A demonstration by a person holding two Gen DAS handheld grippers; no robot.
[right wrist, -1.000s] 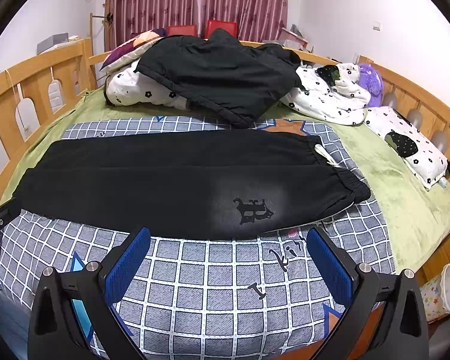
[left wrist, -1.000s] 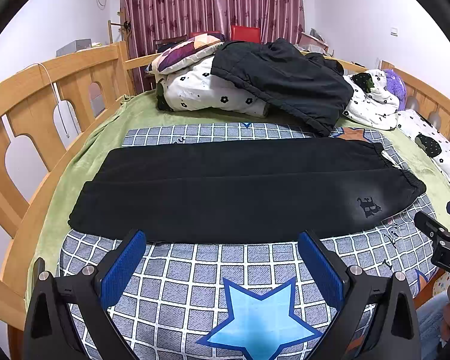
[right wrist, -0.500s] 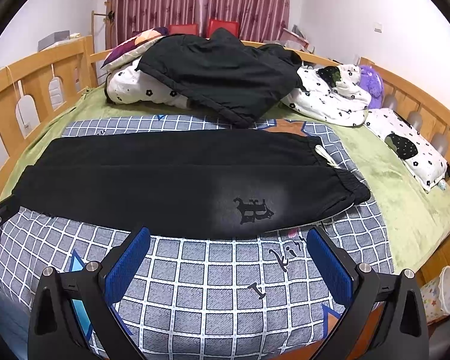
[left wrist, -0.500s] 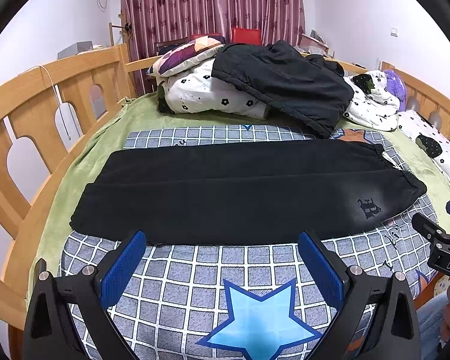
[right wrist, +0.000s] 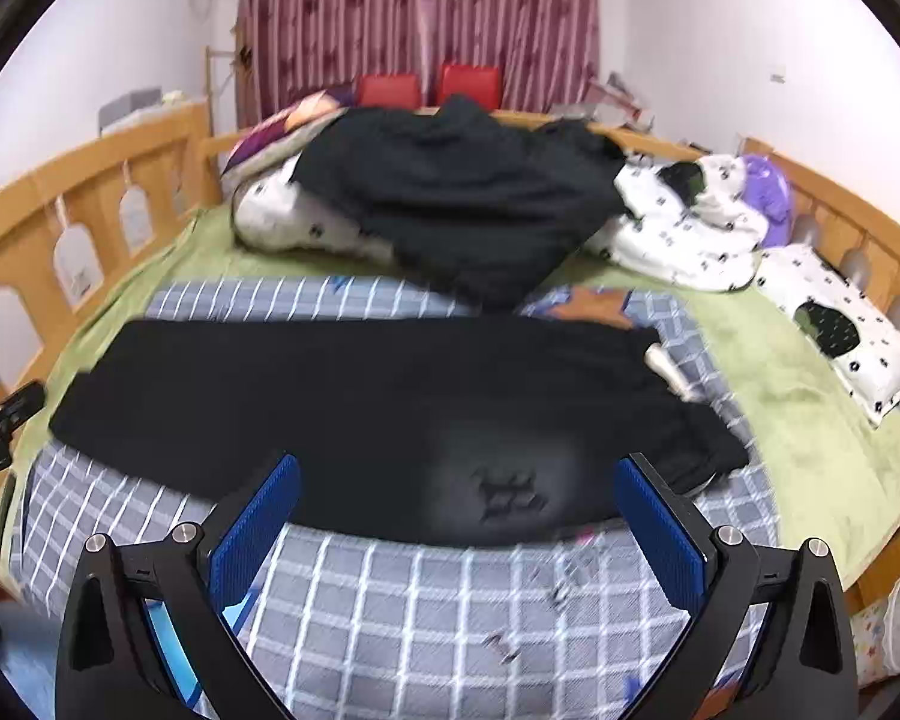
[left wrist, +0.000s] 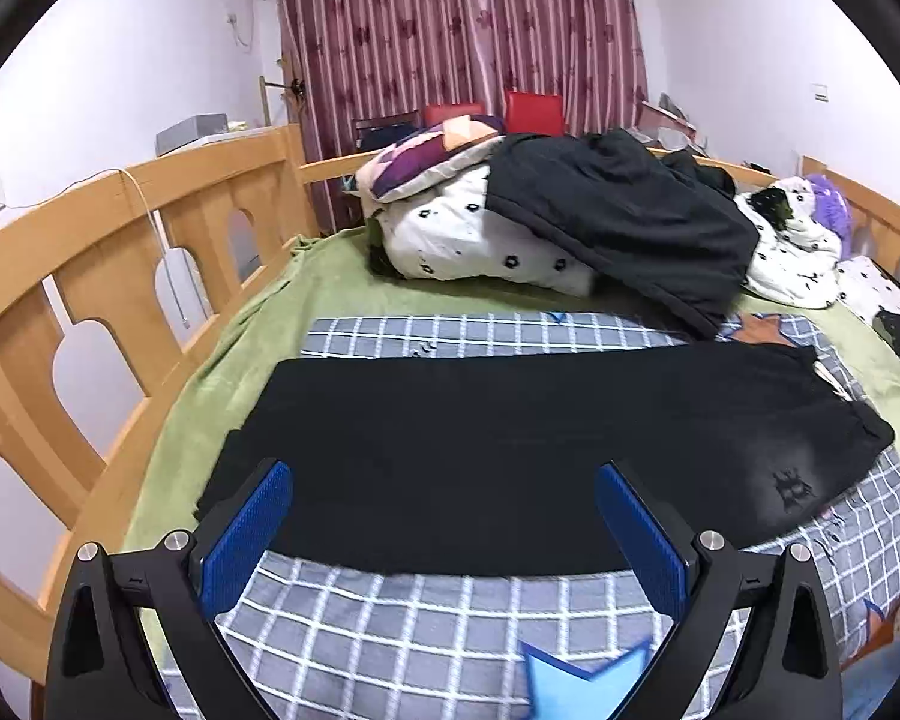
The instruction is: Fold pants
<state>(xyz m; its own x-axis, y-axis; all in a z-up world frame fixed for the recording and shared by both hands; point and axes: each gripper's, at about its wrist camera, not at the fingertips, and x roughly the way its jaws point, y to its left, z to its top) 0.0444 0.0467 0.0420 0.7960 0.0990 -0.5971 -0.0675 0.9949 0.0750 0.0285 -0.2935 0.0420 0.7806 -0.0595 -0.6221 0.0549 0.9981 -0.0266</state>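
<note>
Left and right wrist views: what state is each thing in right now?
Black pants: flat on the checked blanket, legs stacked, not yet folded across.
Left claw: open, empty.
Right claw: open, empty.
Black jacket: heaped on bedding.
Curtain: drawn shut.

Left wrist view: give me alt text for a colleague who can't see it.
Black pants lie flat, already folded lengthwise, across a checked blanket on a wooden-railed bed. The open left gripper hovers over their near edge, holding nothing. Bedding and a dark jacket are piled behind.
</note>
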